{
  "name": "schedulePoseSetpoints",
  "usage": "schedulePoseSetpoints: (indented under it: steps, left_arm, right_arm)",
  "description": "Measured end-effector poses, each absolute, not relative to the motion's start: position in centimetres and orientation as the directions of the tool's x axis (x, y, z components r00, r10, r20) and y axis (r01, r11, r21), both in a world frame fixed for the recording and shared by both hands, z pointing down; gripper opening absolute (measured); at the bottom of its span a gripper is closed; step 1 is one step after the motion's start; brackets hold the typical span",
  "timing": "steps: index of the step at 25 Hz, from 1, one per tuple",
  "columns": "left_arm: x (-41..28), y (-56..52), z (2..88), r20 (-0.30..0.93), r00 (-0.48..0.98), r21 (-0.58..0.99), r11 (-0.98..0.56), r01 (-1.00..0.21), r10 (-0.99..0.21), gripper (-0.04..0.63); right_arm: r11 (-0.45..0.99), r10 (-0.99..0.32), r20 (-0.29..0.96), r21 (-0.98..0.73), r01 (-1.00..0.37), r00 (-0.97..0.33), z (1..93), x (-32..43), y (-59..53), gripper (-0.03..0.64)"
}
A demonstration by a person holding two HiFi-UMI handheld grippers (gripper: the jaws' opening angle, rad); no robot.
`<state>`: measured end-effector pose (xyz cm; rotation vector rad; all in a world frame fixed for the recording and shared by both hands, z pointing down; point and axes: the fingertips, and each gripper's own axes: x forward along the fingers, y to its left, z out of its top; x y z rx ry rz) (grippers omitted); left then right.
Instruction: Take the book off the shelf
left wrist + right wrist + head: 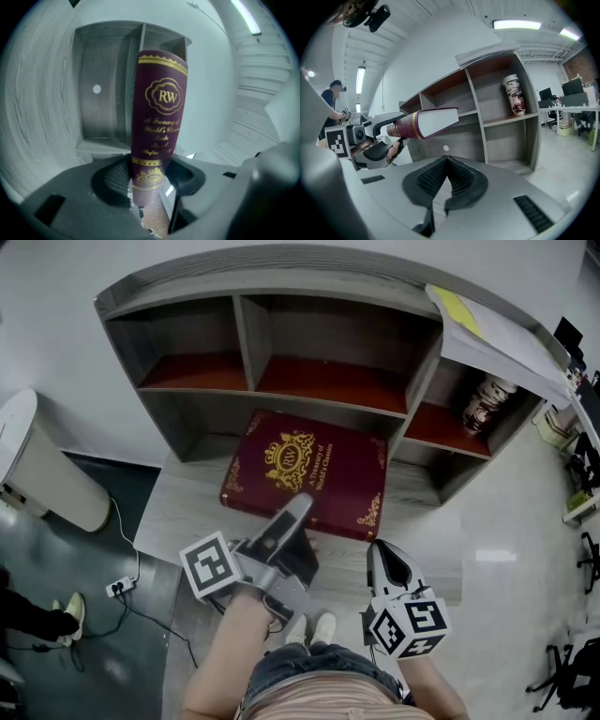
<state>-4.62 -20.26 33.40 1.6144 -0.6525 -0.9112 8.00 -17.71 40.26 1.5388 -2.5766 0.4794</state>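
Maroon hardcover book with gold lettering (305,472) sat clamped at its spine end in my left gripper (291,514), the jaws pressing on both covers. Just to the right, my right gripper (387,563) hung apart from it with its jaws closed together on nothing. Beyond them, I saw the book held out in front of the grey wooden shelf unit (246,338), clear of its compartments, while a patterned cylindrical container (486,401) stood in the right-hand one.
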Motion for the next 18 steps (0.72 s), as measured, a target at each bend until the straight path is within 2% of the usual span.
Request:
schedulePoseSetpoints:
  steps: [18]
  left_arm:
    - [-6.7, -17.7, 35.2, -0.214, 0.534, 0.975, -0.216, 0.059, -0.818, 0.218]
  right_arm:
    - [0.448, -0.836, 0.248, -0.207, -0.87, -0.489, 40.3, 7.2, -16.4, 0.008]
